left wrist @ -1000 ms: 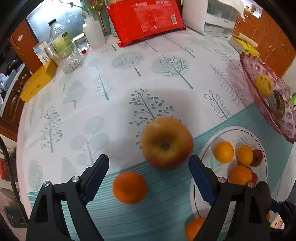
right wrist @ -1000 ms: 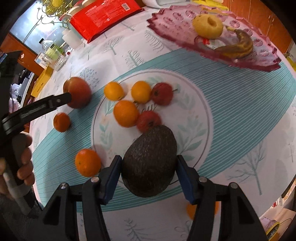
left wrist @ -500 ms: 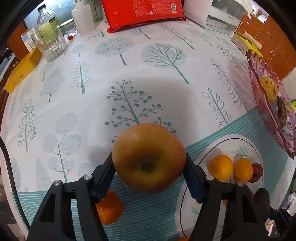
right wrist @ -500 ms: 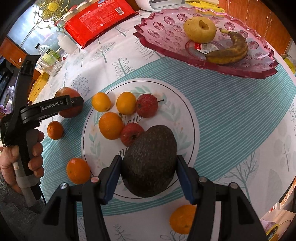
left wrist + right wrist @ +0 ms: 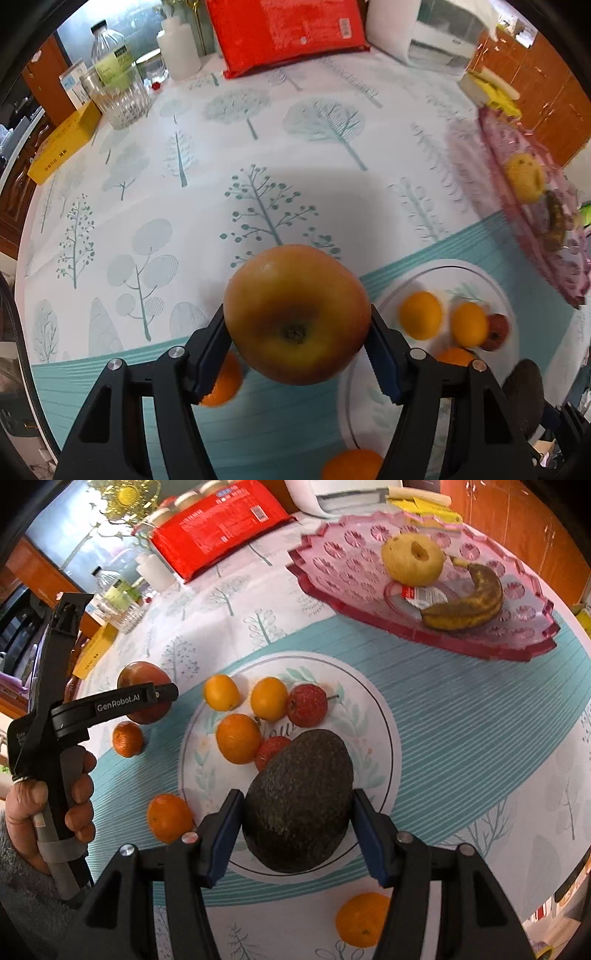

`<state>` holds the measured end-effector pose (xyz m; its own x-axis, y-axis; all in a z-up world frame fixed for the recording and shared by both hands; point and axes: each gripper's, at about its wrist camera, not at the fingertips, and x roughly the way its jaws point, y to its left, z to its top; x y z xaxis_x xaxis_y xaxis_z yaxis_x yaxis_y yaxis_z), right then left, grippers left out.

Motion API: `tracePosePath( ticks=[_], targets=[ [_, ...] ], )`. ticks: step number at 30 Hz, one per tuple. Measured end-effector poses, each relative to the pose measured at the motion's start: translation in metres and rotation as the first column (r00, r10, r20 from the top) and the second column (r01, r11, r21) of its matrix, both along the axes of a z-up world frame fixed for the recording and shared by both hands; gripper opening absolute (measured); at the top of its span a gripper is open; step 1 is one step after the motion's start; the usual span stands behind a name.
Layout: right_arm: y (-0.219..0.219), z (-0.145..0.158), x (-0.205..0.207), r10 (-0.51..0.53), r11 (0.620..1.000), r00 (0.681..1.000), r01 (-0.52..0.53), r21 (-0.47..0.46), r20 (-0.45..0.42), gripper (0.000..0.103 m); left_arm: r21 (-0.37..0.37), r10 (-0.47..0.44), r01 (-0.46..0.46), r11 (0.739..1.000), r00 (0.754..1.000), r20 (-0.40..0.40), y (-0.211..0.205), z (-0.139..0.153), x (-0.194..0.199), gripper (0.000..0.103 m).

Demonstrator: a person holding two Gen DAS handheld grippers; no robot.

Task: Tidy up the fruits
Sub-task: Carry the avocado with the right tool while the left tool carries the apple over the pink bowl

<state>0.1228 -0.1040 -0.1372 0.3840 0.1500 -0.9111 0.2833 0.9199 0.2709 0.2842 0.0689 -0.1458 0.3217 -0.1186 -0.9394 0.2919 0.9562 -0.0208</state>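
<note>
My left gripper (image 5: 297,343) is shut on a red-yellow apple (image 5: 295,314) and holds it above the tablecloth, left of the round printed mat (image 5: 373,716). It also shows in the right wrist view (image 5: 147,698). My right gripper (image 5: 295,827) is shut on a dark avocado (image 5: 299,801) over the mat's near part. On the mat lie several oranges (image 5: 238,738) and two red fruits (image 5: 307,706). A pink glass tray (image 5: 332,568) at the back right holds a yellow apple (image 5: 412,558) and a browned banana (image 5: 469,602).
Loose oranges lie on the cloth by the left gripper (image 5: 127,738), at the mat's near left (image 5: 170,818) and in front of the mat (image 5: 362,919). A red bag (image 5: 284,33), a glass (image 5: 118,96), bottles and a yellow box (image 5: 62,144) stand at the far edge.
My left gripper has closed on the apple and lifted it off the cloth. My right gripper has moved back with the avocado still in it.
</note>
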Motion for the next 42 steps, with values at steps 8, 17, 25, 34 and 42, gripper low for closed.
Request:
tracePosePath(
  ticks=[8, 17, 25, 34, 42],
  targets=[
    [-0.010, 0.034, -0.011, 0.017, 1.000, 0.991, -0.015, -0.021, 0.133, 0.059, -0.039, -0.069, 0.073, 0.997, 0.994, 0.085, -0.032, 0.054, -0.032, 0.067],
    [-0.057, 0.075, -0.015, -0.012, 0.999, 0.967, 0.019, -0.026, 0.254, 0.059, -0.066, -0.139, 0.154, 0.986, 0.973, 0.183, -0.098, 0.107, -0.053, 0.067],
    [-0.122, 0.105, -0.002, -0.027, 0.995, 0.942, 0.058, -0.084, 0.335, 0.059, -0.077, -0.140, 0.157, 0.985, 0.971, 0.195, -0.158, 0.113, -0.049, 0.067],
    [-0.178, 0.100, 0.028, -0.003, 0.989, 0.937, 0.054, -0.135, 0.349, 0.059, -0.055, -0.119, 0.130, 0.990, 0.978, 0.169, -0.214, 0.091, -0.036, 0.067],
    [-0.204, 0.085, 0.042, 0.009, 0.988, 0.943, 0.042, -0.146, 0.333, 0.059, -0.021, -0.115, 0.119, 0.993, 0.982, 0.149, -0.238, 0.074, -0.028, 0.067]
  ],
)
